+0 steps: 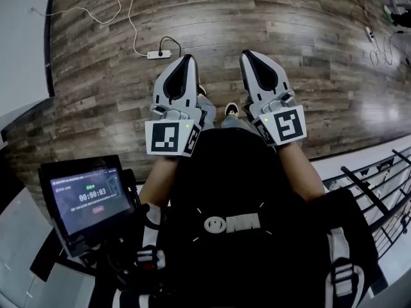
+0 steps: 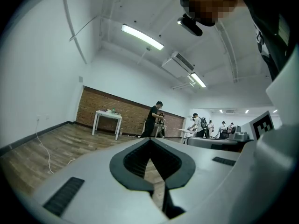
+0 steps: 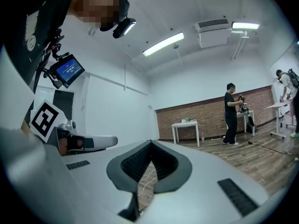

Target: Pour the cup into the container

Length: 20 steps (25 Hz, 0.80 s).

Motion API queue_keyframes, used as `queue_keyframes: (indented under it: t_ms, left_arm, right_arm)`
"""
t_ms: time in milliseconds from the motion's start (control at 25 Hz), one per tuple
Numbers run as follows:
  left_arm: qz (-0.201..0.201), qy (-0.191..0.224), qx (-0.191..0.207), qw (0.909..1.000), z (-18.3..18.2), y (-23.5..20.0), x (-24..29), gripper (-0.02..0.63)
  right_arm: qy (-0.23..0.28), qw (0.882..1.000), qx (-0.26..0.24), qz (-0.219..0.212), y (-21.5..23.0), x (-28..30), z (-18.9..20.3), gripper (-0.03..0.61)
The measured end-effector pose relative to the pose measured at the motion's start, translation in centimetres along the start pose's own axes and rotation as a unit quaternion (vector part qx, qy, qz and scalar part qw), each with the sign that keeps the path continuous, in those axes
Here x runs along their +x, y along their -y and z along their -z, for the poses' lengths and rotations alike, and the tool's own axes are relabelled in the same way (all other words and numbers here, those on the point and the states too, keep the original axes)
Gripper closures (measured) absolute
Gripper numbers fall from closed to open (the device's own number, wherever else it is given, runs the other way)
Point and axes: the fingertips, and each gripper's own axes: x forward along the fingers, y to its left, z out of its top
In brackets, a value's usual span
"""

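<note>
No cup or container shows in any view. In the head view my left gripper point(image 1: 188, 58) and right gripper point(image 1: 246, 54) are held side by side in front of me over a wooden floor point(image 1: 257, 24). Both are shut with nothing between the jaws. The left gripper view looks past its closed tips point(image 2: 150, 139) across a large room, and the right gripper view does the same past its own tips point(image 3: 150, 143). A white table point(image 2: 107, 115) with small items on it stands far off by a brick wall point(image 3: 210, 113).
A power strip point(image 1: 158, 54) with a white cable lies on the floor ahead. A screen point(image 1: 90, 194) is mounted at my lower left and a black railing point(image 1: 379, 178) runs at the right. A person in black point(image 3: 230, 113) stands near the far table point(image 3: 185, 123); others work further off.
</note>
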Motion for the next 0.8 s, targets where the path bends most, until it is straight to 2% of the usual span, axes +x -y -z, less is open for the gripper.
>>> queue_keyframes:
  t_ms: [240,360,600,800]
  left_arm:
    - [0.001,0.002,-0.008,1.0000,-0.7,-4.1,0.7,0.615]
    - [-0.001,-0.005,-0.011,0.9999,-0.9,-5.8,1.1,0.615]
    - [0.006,-0.014,-0.004,0.9999,-0.9,-4.8,3.2,0.615]
    - [0.008,-0.021,0.010,0.9997,-1.4,-3.7,7.5,0.615]
  right_arm:
    - [-0.018,1.000,-0.007,0.009,-0.4,4.0,0.6,0.578]
    - [-0.010,1.000,-0.006,0.005,-0.5,5.6,0.3,0.578]
    - [-0.004,1.000,-0.001,0.019,1.9,5.4,-0.3,0.578]
    - [0.009,1.000,0.009,0.024,6.0,6.6,-1.0,0.578]
